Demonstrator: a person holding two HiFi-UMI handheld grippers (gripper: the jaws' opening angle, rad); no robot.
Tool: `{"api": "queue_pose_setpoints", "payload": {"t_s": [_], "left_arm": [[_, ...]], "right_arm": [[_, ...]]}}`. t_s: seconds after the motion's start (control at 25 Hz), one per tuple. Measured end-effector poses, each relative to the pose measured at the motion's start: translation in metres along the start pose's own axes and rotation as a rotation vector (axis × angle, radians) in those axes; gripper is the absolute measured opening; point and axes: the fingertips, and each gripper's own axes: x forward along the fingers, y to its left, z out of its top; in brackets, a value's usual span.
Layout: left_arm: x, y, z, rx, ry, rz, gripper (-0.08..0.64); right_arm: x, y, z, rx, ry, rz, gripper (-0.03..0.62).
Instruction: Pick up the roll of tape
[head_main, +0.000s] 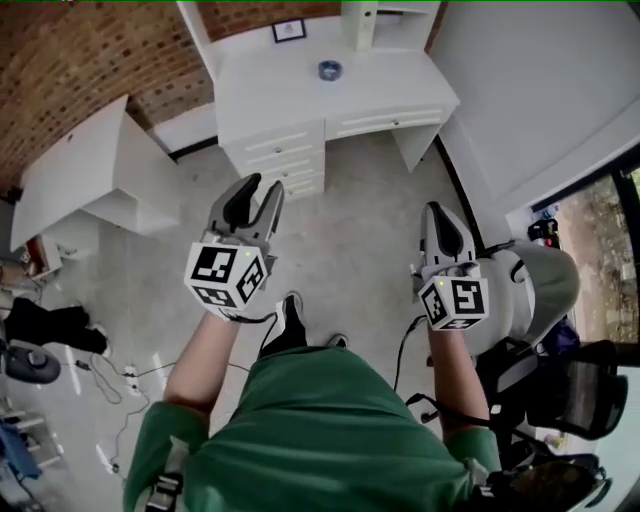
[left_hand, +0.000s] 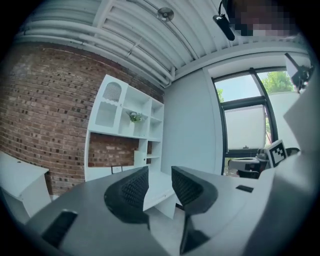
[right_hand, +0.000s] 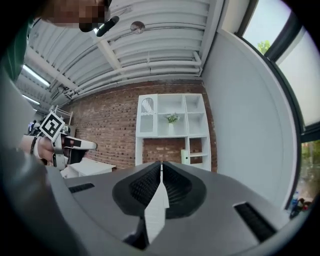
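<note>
A small blue roll of tape (head_main: 329, 70) lies on the white desk (head_main: 290, 90) far ahead in the head view. My left gripper (head_main: 262, 190) is held level over the floor, well short of the desk, its jaws open with nothing between them. The same left gripper (left_hand: 160, 186) looks toward the desk and shelf unit in the left gripper view; the tape is not visible there. My right gripper (head_main: 441, 222) is also level, to the right, with its jaws together and empty. In the right gripper view the right gripper (right_hand: 161, 175) points at the white shelf unit (right_hand: 172, 130).
A white drawer unit (head_main: 285, 160) sits under the desk. A second white table (head_main: 80, 170) stands at the left. Cables and bags (head_main: 60, 330) lie on the floor at the lower left. A chair and equipment (head_main: 560, 380) stand at the right by the window.
</note>
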Motion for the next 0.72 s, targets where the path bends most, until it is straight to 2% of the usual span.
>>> {"api": "queue_pose_setpoints", "payload": {"t_s": [0.16,0.4,0.6,0.72], "left_arm": [[0.013,0.037,0.029,-0.005,-0.063,0.018,0.155],[0.02,0.101,0.044,-0.028,-0.092,0.029,0.155],[0.037,0.15,0.055,-0.033,-0.113,-0.007,0.155],[0.048,0.177,0.05,-0.043,-0.107,-0.03,0.155]], "right_arm": [[0.038,0.001,0.033,-0.035,-0.045,-0.002,0.023],[0.087,0.034,0.054,-0.028,-0.067,-0.005,0.025],[0.125,0.057,0.064,0.003,-0.105,-0.034,0.026],[0.144,0.068,0.059,0.017,-0.103,-0.051,0.062]]}}
